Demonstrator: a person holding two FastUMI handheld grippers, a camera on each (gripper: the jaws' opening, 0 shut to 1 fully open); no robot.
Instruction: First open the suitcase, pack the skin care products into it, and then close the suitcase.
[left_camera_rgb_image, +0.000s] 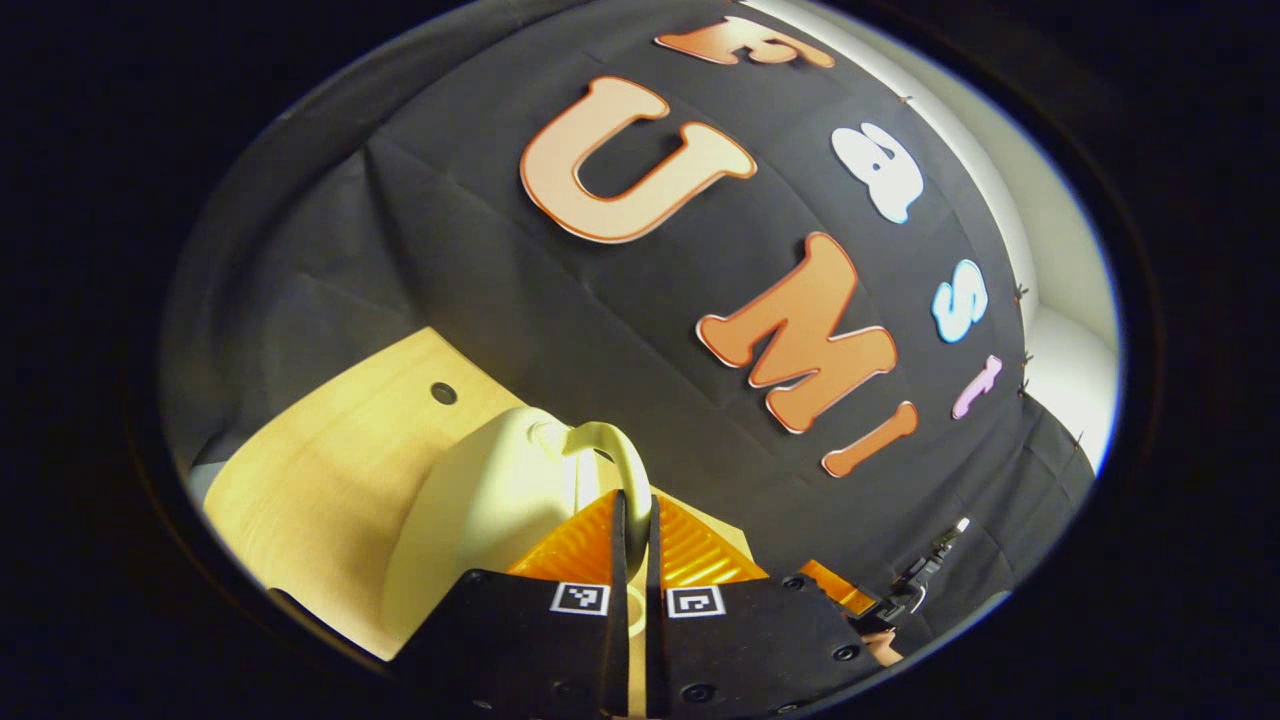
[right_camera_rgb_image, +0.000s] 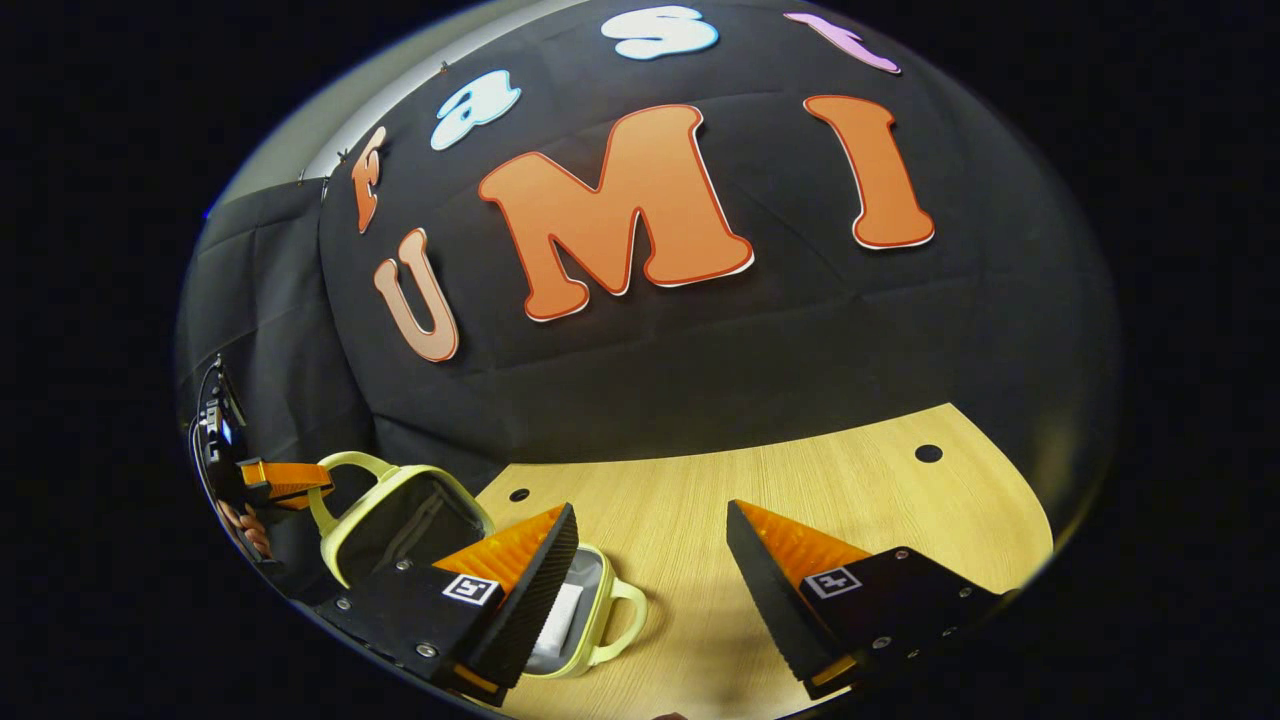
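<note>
The pale yellow-green suitcase (right_camera_rgb_image: 590, 640) lies open on the wooden table. Its lid (right_camera_rgb_image: 400, 515) is tilted up at the left. In the left gripper view the outside of the lid (left_camera_rgb_image: 480, 500) rises close in front, and my left gripper (left_camera_rgb_image: 633, 512) is shut on the lid's loop handle (left_camera_rgb_image: 615, 450). From the right gripper view that left gripper (right_camera_rgb_image: 285, 480) shows far left, pinching the handle, with a hand behind it. My right gripper (right_camera_rgb_image: 650, 560) hangs open over the table just right of the case. A white item (right_camera_rgb_image: 563, 612) lies in the base, half hidden by my finger.
The wooden table (right_camera_rgb_image: 760, 490) stretches right of the case, with small round holes (right_camera_rgb_image: 928, 452) in its top. Black cloth closes off the back. The table's left part (left_camera_rgb_image: 320, 470) lies beyond the lid in the left gripper view.
</note>
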